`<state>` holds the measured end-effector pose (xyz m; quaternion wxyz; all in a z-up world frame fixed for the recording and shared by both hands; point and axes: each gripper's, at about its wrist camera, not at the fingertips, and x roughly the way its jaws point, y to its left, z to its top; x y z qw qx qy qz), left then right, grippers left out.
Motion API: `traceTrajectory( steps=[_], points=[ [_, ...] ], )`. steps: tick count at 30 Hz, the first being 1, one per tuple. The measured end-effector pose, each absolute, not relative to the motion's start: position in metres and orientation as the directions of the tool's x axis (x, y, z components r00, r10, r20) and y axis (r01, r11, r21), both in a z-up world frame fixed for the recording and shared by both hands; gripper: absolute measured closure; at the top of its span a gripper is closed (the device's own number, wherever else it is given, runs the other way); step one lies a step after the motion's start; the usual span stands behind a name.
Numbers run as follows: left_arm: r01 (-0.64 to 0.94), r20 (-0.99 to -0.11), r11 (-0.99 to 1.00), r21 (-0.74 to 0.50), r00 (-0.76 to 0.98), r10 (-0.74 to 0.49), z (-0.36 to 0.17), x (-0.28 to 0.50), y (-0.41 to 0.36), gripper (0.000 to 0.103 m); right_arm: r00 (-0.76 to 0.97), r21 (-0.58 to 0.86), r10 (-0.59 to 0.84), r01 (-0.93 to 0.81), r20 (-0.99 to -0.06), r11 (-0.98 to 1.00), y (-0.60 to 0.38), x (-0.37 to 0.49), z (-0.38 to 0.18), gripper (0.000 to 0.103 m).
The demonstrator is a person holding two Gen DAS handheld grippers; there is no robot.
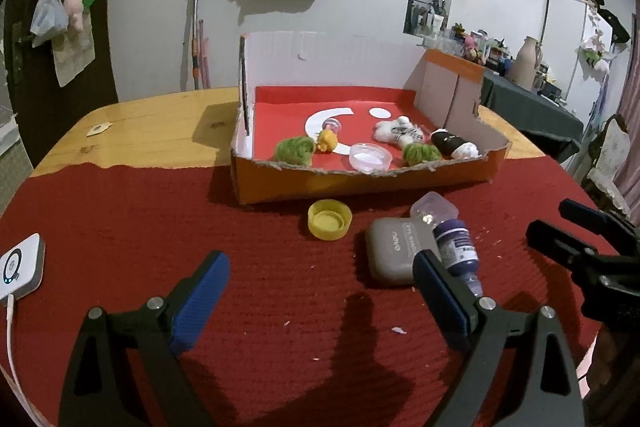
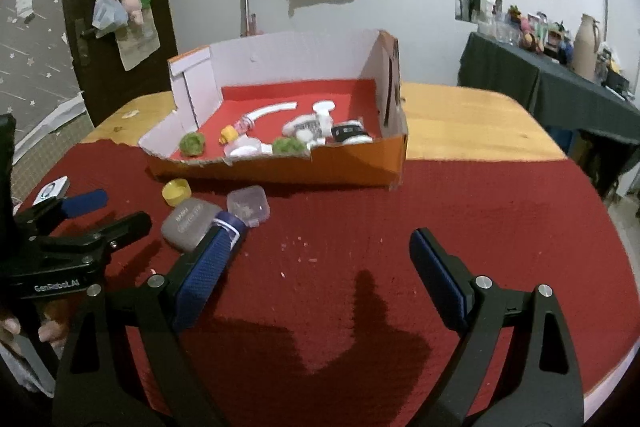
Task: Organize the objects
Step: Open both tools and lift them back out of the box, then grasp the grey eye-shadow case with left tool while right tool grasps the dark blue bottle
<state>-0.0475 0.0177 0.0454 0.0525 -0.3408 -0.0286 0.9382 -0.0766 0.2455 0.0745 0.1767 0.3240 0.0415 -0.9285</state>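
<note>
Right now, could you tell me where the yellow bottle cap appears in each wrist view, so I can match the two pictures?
Left wrist view: the yellow bottle cap lies at centre, on the red cloth just in front of the cardboard box.
Right wrist view: the yellow bottle cap lies left of centre, by the box's near left corner.
Shared landmark: the grey case beside it.

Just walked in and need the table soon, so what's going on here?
A person is tidying small items into the cardboard box with a handheld gripper in each hand. The left gripper and right gripper are both open and empty above the red cloth. Outside the box lie a yellow cap, grey case, purple bottle and small clear box.
</note>
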Motion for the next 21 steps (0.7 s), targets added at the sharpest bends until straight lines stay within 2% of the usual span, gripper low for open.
traceTrajectory(
  steps=[11,21],
  points=[
    [-0.083,-0.666,-0.991,-0.1,-0.735,0.129,0.04,-0.051,0.016,0.008,-0.699,0.06,-0.31,0.358,-0.645,-0.932,0.245,-0.079,0.063,0.011],
    [-0.046,-0.667,-0.992,-0.115,-0.736,0.112,0.053,-0.051,-0.009,0.006,-0.594,0.149,-0.421,0.452,-0.686,-0.88,0.22,-0.078,0.054,0.011]
  ],
)
